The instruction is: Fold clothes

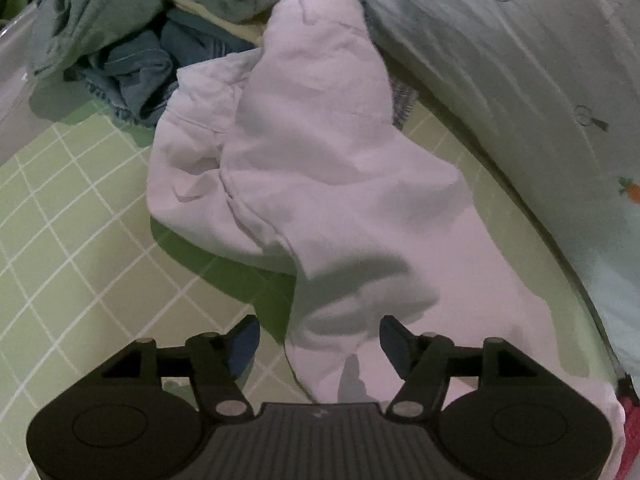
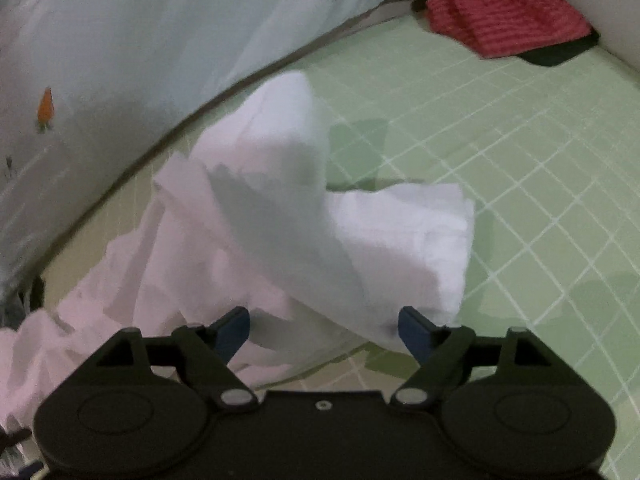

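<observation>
A pale pink-white garment [image 1: 320, 168] lies crumpled on the green checked sheet [image 1: 72, 248], running from the laundry pile down to the lower right. My left gripper [image 1: 318, 340] is open just above its near end, fingers spread to either side of the cloth. In the right wrist view the same garment [image 2: 280, 220] bunches up in rumpled folds, one end raised toward the pillow. My right gripper [image 2: 324, 328] is open right over its near edge, holding nothing.
A heap of unfolded grey-green and blue clothes [image 1: 132, 40] sits at the far left. A large pale pillow with a carrot print [image 2: 120, 40] runs along one side. Folded red striped clothing [image 2: 504, 12] lies in the far corner by a white wall.
</observation>
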The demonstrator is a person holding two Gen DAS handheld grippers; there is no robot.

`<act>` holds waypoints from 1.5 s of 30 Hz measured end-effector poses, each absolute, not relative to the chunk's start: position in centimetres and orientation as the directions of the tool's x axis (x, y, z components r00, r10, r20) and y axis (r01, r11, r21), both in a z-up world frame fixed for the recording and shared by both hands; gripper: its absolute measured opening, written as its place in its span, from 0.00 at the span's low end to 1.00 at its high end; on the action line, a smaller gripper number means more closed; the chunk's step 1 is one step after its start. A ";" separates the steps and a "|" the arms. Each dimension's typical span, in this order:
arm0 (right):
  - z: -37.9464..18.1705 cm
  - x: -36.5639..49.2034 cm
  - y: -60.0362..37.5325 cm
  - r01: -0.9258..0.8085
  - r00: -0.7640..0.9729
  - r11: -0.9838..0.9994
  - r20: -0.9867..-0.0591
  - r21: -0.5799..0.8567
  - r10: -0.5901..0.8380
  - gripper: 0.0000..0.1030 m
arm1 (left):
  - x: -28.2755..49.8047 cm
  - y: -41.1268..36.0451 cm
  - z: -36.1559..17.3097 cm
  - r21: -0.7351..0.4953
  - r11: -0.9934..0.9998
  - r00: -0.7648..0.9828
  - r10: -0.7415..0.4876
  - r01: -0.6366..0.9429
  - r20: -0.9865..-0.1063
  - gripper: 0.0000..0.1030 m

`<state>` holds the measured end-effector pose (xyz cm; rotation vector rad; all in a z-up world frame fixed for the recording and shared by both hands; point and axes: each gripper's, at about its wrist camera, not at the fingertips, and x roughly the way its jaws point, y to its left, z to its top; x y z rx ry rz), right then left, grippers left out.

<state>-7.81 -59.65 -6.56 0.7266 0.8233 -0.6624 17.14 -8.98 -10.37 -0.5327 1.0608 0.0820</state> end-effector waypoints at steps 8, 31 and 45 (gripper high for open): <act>-6.7 -4.3 -61.5 0.732 0.494 0.632 -0.837 0.253 -0.236 0.08 | 20.9 -10.1 -11.8 -0.405 0.907 0.430 -0.323 -0.113 -0.843 0.14; 4.1 -12.4 -65.4 0.736 0.571 0.676 -0.574 0.040 -0.587 0.06 | 9.7 -13.1 -6.7 -0.569 0.821 0.340 -0.522 -0.050 -0.782 0.09; -2.7 -15.9 -62.7 0.826 0.474 0.526 -0.752 0.200 -0.458 0.64 | 16.0 -6.1 -6.8 -0.499 0.820 0.535 -0.299 -0.280 -0.790 0.49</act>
